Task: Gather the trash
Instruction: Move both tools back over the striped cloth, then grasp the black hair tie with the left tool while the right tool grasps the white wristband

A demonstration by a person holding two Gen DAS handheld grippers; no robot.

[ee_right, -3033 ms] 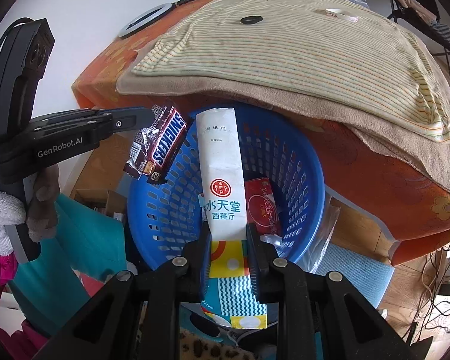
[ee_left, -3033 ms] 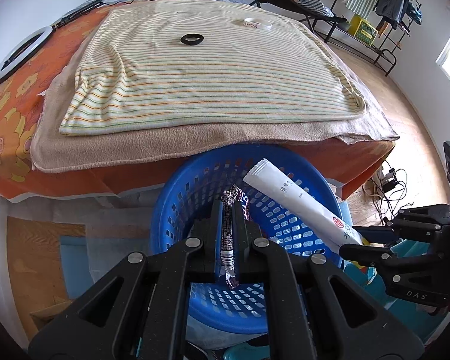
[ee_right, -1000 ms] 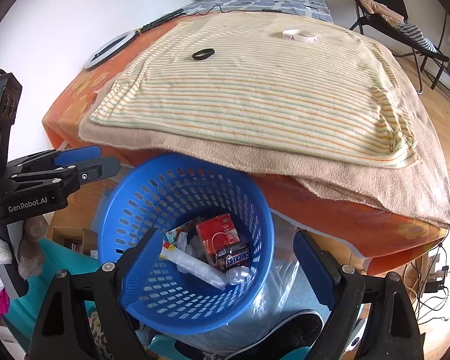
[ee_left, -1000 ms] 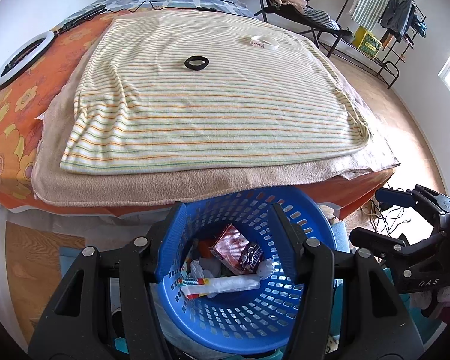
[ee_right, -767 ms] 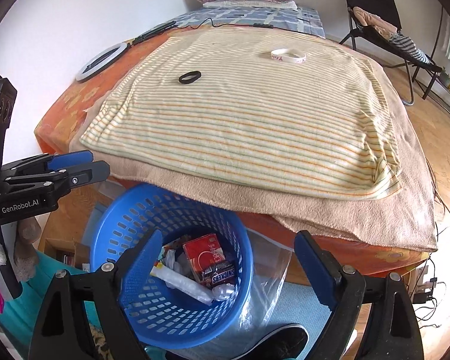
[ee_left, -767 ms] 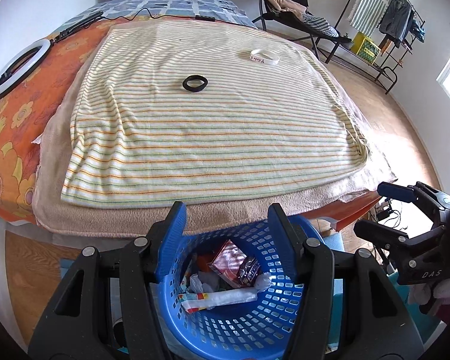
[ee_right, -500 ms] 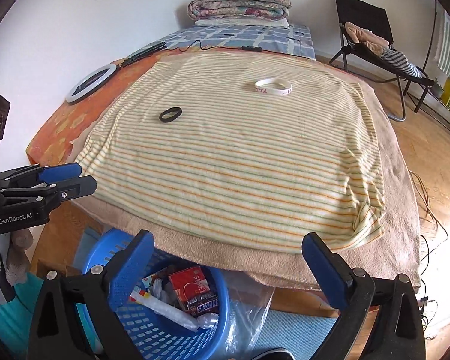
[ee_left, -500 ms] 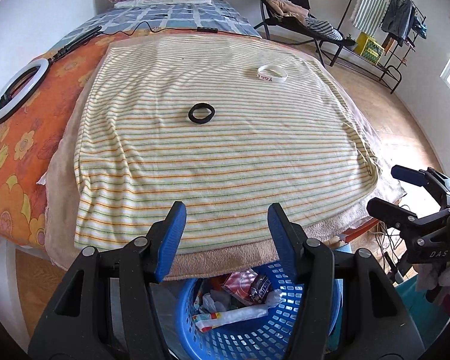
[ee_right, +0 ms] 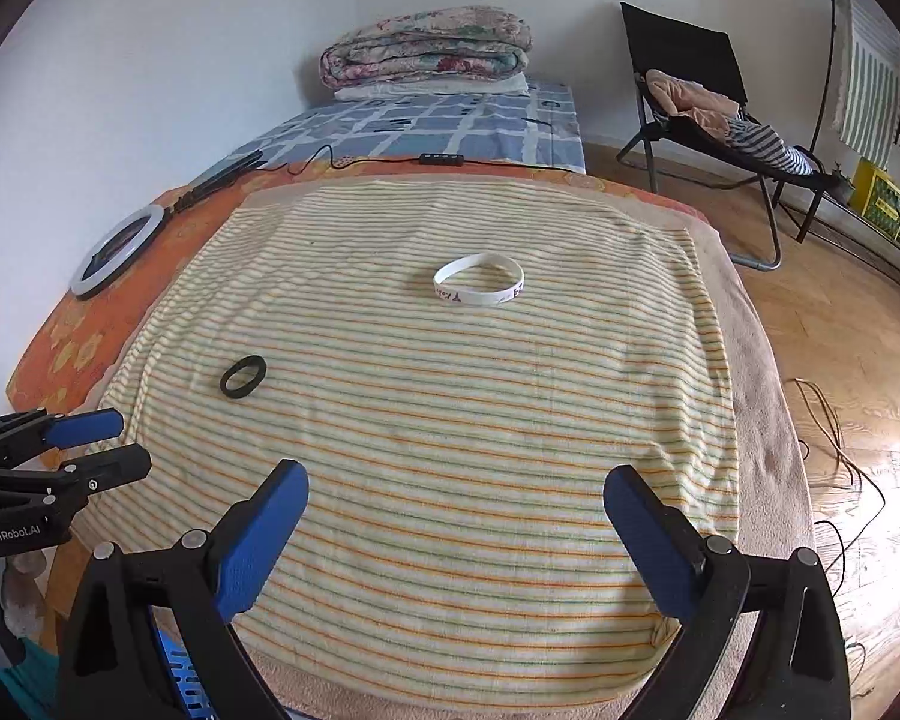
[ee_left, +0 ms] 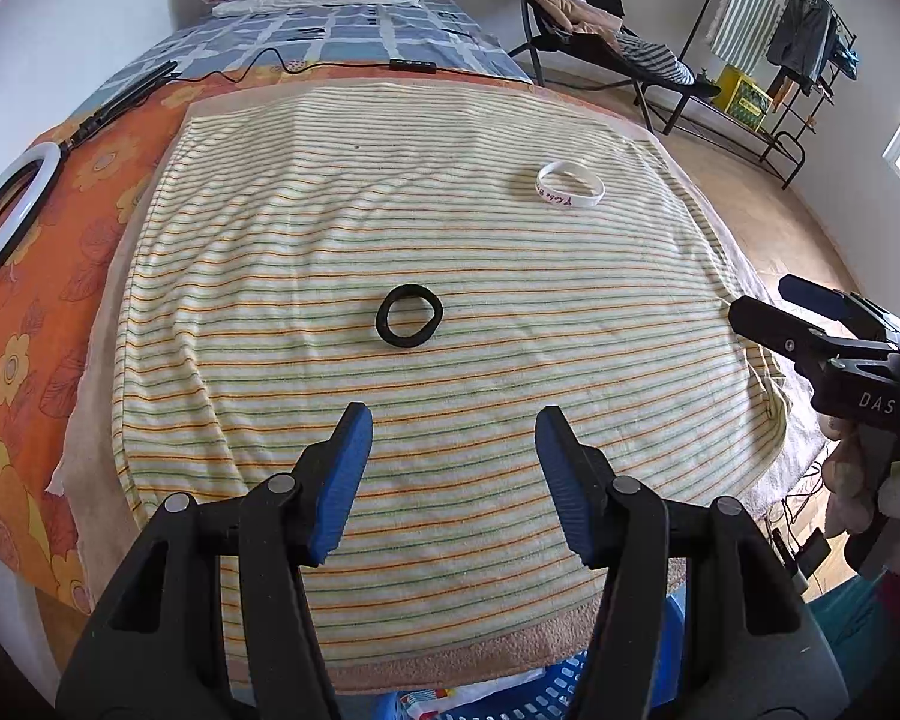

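Both hand-held grippers, left (ee_left: 450,468) and right (ee_right: 456,531), spread and empty; next, a low, centred pinch on black ring (ee_left: 409,317), lying nearer than white wristband (ee_left: 570,192) on striped towel (ee_left: 450,420).

Bed (ee_left: 90,138) under striped towel (ee_left: 450,420) (black ring (ee_left: 409,317), white wristband (ee_left: 570,185) on it).

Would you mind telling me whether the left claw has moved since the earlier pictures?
Yes: the left claw has moved from over the blue plastic basket to above the striped towel.
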